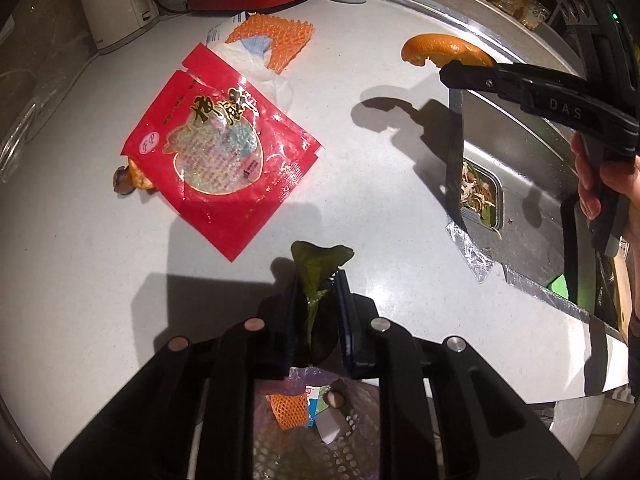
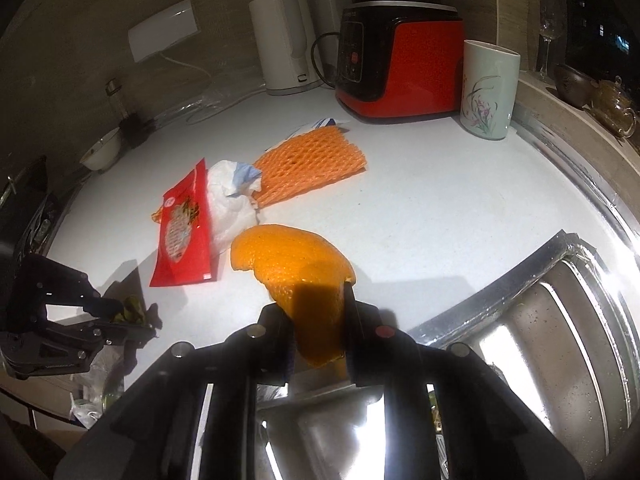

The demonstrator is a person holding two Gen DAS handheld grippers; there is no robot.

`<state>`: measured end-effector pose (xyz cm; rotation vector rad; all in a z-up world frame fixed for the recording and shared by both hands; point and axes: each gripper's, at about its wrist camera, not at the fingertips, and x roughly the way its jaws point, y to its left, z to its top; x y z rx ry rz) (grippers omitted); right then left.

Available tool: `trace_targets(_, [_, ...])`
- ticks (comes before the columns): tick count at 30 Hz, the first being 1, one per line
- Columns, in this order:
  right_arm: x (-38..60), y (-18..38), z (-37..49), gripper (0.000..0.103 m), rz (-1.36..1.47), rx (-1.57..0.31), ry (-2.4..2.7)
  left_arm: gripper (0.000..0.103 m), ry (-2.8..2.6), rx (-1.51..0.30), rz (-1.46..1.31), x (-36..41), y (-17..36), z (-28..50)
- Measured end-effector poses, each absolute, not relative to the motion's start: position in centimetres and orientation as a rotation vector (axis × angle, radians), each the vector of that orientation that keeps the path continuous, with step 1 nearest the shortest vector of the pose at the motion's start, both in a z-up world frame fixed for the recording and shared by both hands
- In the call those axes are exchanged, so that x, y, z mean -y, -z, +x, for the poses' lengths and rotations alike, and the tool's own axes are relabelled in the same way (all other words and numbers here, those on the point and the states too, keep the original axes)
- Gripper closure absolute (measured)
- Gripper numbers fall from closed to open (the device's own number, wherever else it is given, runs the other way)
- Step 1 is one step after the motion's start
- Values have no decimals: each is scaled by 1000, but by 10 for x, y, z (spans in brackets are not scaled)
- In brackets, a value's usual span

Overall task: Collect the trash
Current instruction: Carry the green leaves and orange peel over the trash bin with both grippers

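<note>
Two grippers each pinched one scrap: the left gripper (image 1: 316, 280) held a green leaf (image 1: 316, 260) at the counter's (image 1: 100, 272) near edge above the mesh bin (image 1: 312, 412); the right gripper (image 2: 318, 312) clamped orange peel (image 2: 296, 264) beside the sink (image 2: 560, 320). Each load was best carried fully over the bin before release.

Curled orange peel (image 2: 296, 268) held aloft; green leaf (image 1: 316, 264) pinched upright; red wrapper (image 1: 216, 152) flat on counter
</note>
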<state>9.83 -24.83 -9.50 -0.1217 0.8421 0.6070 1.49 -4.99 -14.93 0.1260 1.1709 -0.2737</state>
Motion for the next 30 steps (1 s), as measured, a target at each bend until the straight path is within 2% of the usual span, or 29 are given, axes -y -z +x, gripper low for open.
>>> trace_targets(11, [225, 84, 18, 84, -68, -855, -605, 86, 350, -1114, 143, 49, 125, -11])
trace_targets(19, [198, 88, -68, 84, 21, -875, -505, 86, 485, -1090, 193, 22, 111, -80])
trace_targets(24, [177, 103, -119, 84, 65, -908, -427, 86, 559, -1123, 226, 1, 130, -127])
trace_targets(30, [158, 119, -167, 84, 106, -948, -335, 86, 611, -1214, 254, -19, 180, -159])
